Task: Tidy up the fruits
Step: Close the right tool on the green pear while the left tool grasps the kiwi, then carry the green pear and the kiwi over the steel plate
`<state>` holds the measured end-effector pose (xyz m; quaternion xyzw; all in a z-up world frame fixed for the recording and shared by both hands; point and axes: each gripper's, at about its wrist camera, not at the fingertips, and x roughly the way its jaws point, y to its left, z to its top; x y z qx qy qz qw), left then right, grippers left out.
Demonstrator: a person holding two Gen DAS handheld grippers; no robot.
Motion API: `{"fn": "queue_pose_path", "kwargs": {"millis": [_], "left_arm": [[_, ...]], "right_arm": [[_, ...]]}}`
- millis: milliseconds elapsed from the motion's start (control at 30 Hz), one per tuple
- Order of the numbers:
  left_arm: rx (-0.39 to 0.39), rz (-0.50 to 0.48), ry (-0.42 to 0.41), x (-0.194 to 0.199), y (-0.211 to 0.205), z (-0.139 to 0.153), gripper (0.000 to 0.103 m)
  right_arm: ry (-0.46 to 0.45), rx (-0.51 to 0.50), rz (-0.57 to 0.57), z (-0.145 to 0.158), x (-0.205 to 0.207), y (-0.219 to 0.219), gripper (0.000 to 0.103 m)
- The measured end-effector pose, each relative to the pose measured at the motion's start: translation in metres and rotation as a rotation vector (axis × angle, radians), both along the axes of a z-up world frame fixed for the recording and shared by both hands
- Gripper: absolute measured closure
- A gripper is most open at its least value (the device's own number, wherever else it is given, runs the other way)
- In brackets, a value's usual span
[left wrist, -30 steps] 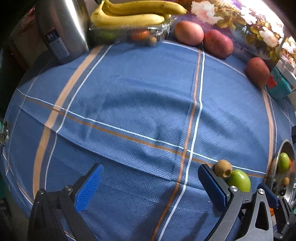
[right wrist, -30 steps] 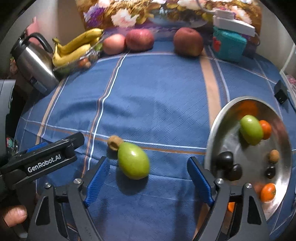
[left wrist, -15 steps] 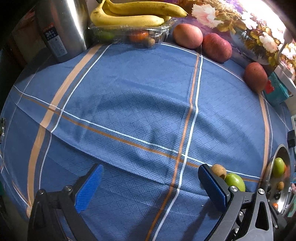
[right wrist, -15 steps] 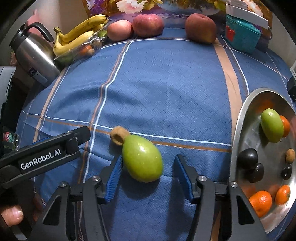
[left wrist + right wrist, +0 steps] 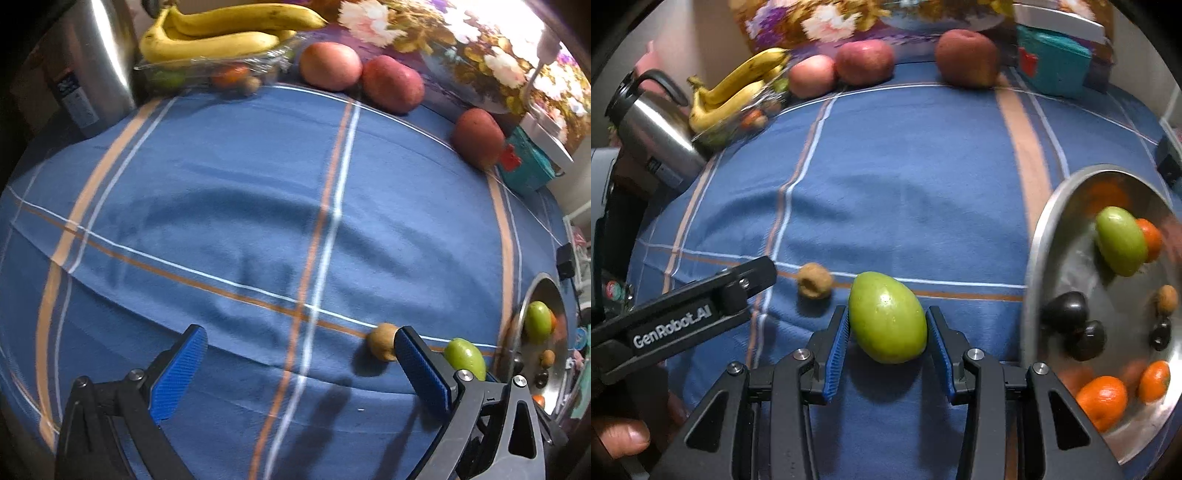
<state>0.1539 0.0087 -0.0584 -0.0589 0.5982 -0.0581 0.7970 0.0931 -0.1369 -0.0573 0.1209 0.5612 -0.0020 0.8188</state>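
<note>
The right gripper (image 5: 888, 334) has just been closing: a second ago its blue pads stood wide either side of the smooth green oval fruit (image 5: 887, 318); now both pads press its flanks, pinching it. The fruit remains low over the blue checked cloth on the desk (image 5: 905, 177), just left of the round steel tray (image 5: 1039, 236), a small brown wrinkled fruit (image 5: 814, 280) lying just beyond on its far side. The left gripper (image 5: 295, 369) is spread and empty, further from the tray. Judgement: grasp secured; lift and transfer to the tray, which already holds fruit, come next.
</note>
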Motion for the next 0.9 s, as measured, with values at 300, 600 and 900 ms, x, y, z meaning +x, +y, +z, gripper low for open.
{"fn": "queue_pose_path", "kwargs": {"millis": [300,600,900], "left_arm": [[-0.074,-0.063,0.008,0.002,-0.032,-0.010,0.031],[-0.153,-0.086,0.005,-0.004,-0.049,-0.009,0.072],[-0.197,-0.092,-0.009,-0.012,-0.043,0.001,0.075]], "right_arm": [[0.009,0.029,-0.034,-0.001,-0.005,-0.014,0.059],[0.012,0.038,-0.033,-0.002,-0.005,-0.015,0.059],[0.013,0.041,-0.036,-0.002,-0.007,-0.015,0.059]]}}
